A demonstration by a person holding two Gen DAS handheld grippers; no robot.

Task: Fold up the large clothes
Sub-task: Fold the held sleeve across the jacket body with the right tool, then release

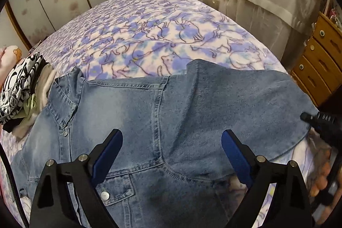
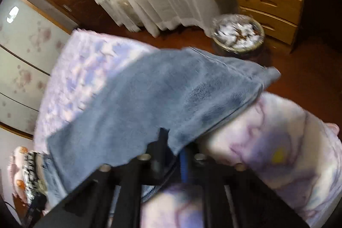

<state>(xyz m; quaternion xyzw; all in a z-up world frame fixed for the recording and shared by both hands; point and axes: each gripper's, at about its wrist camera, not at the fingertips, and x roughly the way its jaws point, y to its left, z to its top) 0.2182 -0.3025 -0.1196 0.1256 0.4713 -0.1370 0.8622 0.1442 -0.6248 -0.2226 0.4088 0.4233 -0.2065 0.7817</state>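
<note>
Cat-print fleece blanket covers the bed; denim shirt lies front-up along its near edge, collar left, one sleeve out to the right, hem corner hanging off the near-right edge. Pile of clothes sits far left, touching the collar side. Left gripper hovers over the chest, jaws wide, holding nothing. Right gripper is clamped on the denim edge; that view is blurred. Judgement: sleeve fold in hand; carry the sleeve low and flat across, left pinning the shoulder seam so the body doesn't drag.
</note>
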